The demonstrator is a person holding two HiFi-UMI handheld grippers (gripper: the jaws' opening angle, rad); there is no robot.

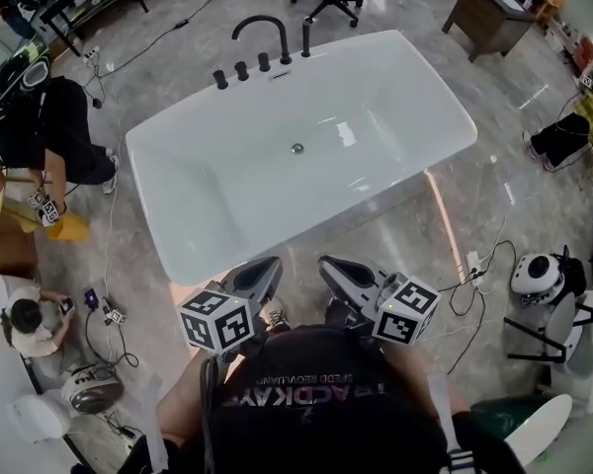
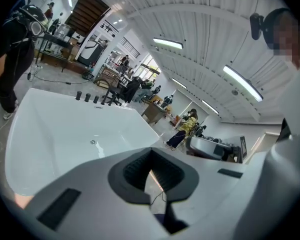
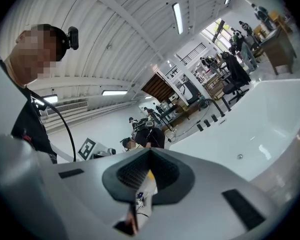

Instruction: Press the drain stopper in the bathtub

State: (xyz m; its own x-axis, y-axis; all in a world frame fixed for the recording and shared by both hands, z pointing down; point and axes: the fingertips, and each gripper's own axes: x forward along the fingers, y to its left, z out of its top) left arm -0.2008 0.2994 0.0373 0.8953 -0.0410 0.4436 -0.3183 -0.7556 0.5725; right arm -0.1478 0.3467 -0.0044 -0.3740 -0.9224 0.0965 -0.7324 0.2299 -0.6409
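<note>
Round metal drain stopper (image 1: 297,148) mid-floor, empty white bathtub (image 1: 400,87).

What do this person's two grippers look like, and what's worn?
Left gripper and right gripper: light grey shells, dark grey ribbed fingers, each carrying a white cube with black square markers. The person wears a black top with reddish lettering.

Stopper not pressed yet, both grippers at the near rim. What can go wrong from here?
1. The drain stopper sits mid-floor of the bathtub, far from the left gripper and right gripper: a long lean over the rim.
2. It's small on glossy white; shut jaws may slide off.
3. Floor cables near the feet: trip risk.
</note>
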